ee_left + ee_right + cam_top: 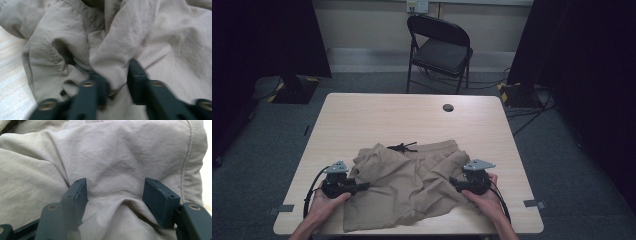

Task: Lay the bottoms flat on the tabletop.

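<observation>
Crumpled beige shorts (407, 185) lie on the near half of the wooden table (377, 115), with the black drawstring (402, 147) at their far edge. My left gripper (364, 186) lies at the shorts' left edge and points right. In the left gripper view its jaws (118, 75) stand a little apart, with a loose fold of the shorts (150, 32) between them. My right gripper (453, 184) lies at the right side of the shorts and points left. Its jaws (115, 192) are wide open on the cloth (112, 152), with a low hump of fabric between them.
A black folding chair (439, 47) stands beyond the table's far edge. A dark round cable hole (448, 107) sits near the table's far side. Black stands and cables flank the table on the floor.
</observation>
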`<state>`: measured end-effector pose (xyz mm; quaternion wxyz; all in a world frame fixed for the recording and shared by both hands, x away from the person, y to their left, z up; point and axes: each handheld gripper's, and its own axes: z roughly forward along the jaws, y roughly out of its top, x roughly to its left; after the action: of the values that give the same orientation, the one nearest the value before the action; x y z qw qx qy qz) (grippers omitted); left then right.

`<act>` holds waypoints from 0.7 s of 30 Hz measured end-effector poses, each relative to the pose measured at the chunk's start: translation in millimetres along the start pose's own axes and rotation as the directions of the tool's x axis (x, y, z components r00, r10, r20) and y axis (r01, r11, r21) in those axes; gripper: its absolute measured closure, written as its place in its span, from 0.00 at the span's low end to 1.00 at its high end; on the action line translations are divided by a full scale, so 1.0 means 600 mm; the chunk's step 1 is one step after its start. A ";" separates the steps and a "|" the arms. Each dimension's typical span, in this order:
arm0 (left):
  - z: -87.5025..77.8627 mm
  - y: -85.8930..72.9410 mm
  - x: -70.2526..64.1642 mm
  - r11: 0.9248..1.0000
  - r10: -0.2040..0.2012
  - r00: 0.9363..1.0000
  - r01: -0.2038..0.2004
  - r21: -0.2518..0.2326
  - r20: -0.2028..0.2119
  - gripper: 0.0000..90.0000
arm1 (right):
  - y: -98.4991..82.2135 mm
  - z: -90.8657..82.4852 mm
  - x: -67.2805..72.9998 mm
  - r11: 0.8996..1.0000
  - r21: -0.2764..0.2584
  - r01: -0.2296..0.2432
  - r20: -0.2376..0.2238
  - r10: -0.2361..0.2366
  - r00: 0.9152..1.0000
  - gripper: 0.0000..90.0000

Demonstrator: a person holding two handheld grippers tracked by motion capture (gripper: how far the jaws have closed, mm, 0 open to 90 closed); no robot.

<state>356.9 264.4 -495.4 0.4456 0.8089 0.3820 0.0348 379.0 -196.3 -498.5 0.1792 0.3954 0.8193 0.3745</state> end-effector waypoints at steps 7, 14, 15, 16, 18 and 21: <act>-0.028 0.029 -0.007 0.996 0.004 0.999 -0.009 -0.092 -0.053 0.41 | 0.000 0.000 0.000 1.000 0.000 0.001 0.000 -0.001 1.000 0.40; -0.031 0.093 0.007 0.986 -0.003 0.999 -0.006 -0.164 -0.054 0.27 | 0.000 0.000 0.000 1.000 0.000 0.000 0.000 0.000 1.000 0.40; -0.028 0.105 0.008 0.985 -0.004 0.999 -0.004 -0.175 -0.051 0.27 | 0.000 0.000 0.000 1.000 0.000 0.000 0.000 0.000 1.000 0.40; -0.026 0.115 0.009 0.984 0.002 0.998 -0.012 -0.179 -0.058 0.27 | 0.000 0.000 0.000 1.000 0.000 0.000 0.000 0.000 1.000 0.40; -0.012 0.142 0.013 0.983 0.028 0.997 -0.040 -0.179 -0.067 0.29 | 0.000 0.000 0.000 1.000 0.000 0.000 0.000 0.000 1.000 0.40; 0.016 0.167 0.024 0.983 0.009 0.999 -0.018 -0.183 -0.045 0.30 | 0.000 0.000 0.000 1.000 0.000 0.000 0.000 0.000 1.000 0.40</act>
<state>429.7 235.7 -430.1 0.5094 0.7661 0.3814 0.0906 379.0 -196.4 -498.5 0.1792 0.3952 0.8194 0.3746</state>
